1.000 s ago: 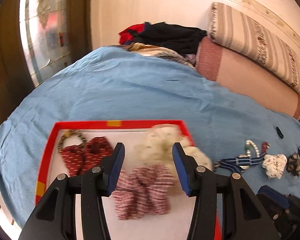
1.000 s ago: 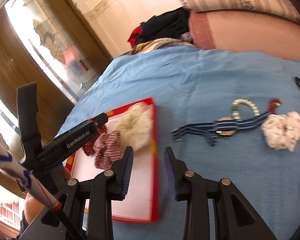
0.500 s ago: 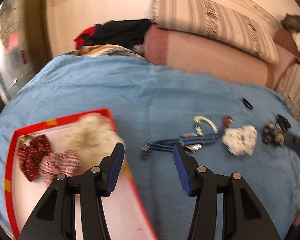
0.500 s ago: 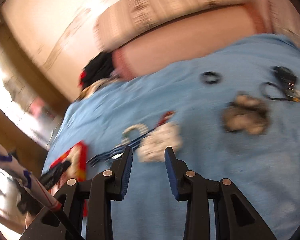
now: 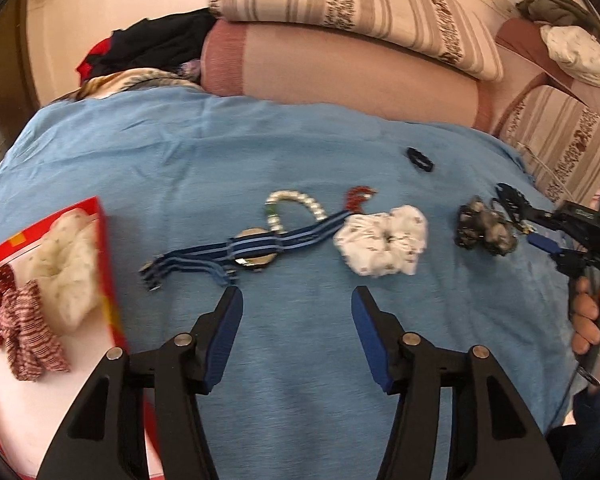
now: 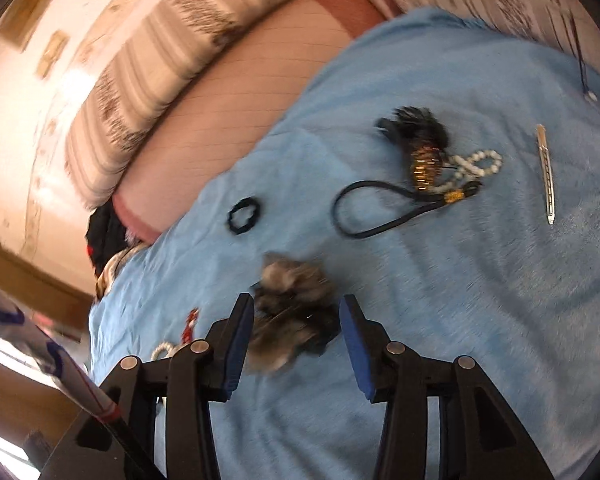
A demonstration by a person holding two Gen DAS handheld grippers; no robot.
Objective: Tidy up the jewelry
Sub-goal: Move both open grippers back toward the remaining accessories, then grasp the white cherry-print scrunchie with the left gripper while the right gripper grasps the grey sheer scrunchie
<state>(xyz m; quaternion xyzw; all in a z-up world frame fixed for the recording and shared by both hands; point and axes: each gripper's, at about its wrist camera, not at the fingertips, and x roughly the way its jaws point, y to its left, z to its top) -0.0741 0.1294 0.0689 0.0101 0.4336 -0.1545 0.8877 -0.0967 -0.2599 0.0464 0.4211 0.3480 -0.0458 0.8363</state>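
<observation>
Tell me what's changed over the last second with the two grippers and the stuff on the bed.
Both swung right, away from the red tray. The left hand-held gripper, open and empty, now faces the striped blue band and white scrunchie. The right hand-held gripper has reached the grey-black scrunchie, jaws open around it, not closed. Nothing was picked up; the three scrunchies in the tray stayed put.

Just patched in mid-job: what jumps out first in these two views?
The right tongs stand open around a dark furry scrunchie on the blue bedspread. In the left view, the open left tongs hover short of a blue striped watch beside a white scrunchie. At far left, a red tray already holds three scrunchies.
</observation>
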